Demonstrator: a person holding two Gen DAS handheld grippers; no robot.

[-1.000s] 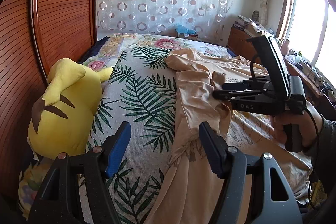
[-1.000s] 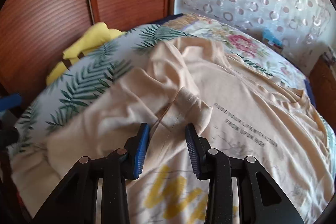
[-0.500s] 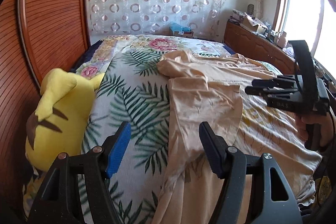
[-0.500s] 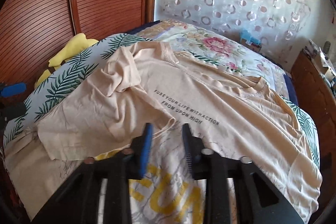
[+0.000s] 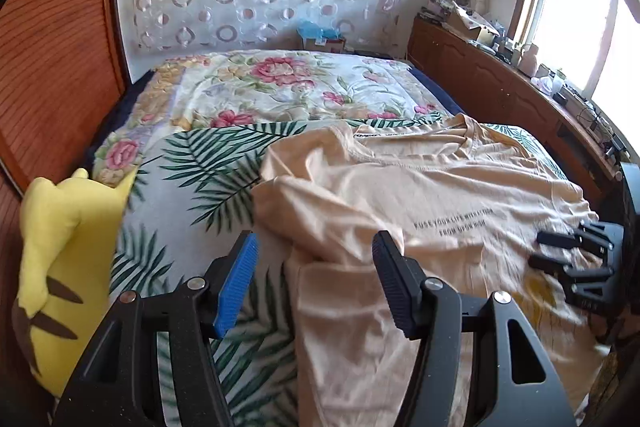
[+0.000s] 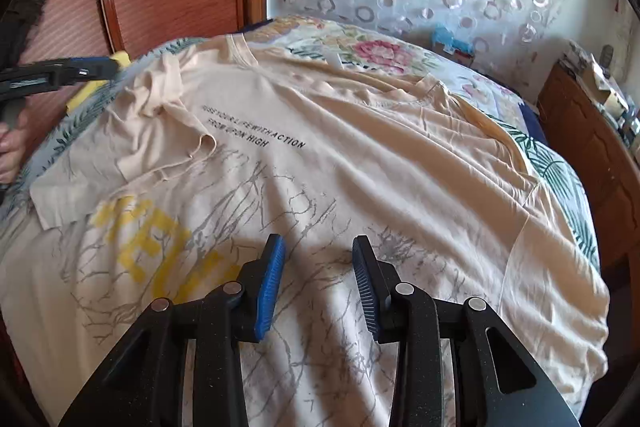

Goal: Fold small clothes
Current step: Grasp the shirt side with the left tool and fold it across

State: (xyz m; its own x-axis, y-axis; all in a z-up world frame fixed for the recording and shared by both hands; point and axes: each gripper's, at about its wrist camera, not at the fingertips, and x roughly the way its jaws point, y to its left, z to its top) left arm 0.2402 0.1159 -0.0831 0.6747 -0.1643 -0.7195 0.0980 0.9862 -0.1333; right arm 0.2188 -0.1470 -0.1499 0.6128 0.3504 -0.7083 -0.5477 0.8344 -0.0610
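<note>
left wrist view, left tool (image 5: 314, 267) spread over t-shirt (image 5: 420, 195) folded sleeve edge, right tool (image 6: 318, 267) spread

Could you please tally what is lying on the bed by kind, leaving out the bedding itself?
T-shirts: 1, the beige T-shirt with one sleeve folded inward.
Plush toys: 1, the yellow plush by the headboard.
Total: 2
</note>
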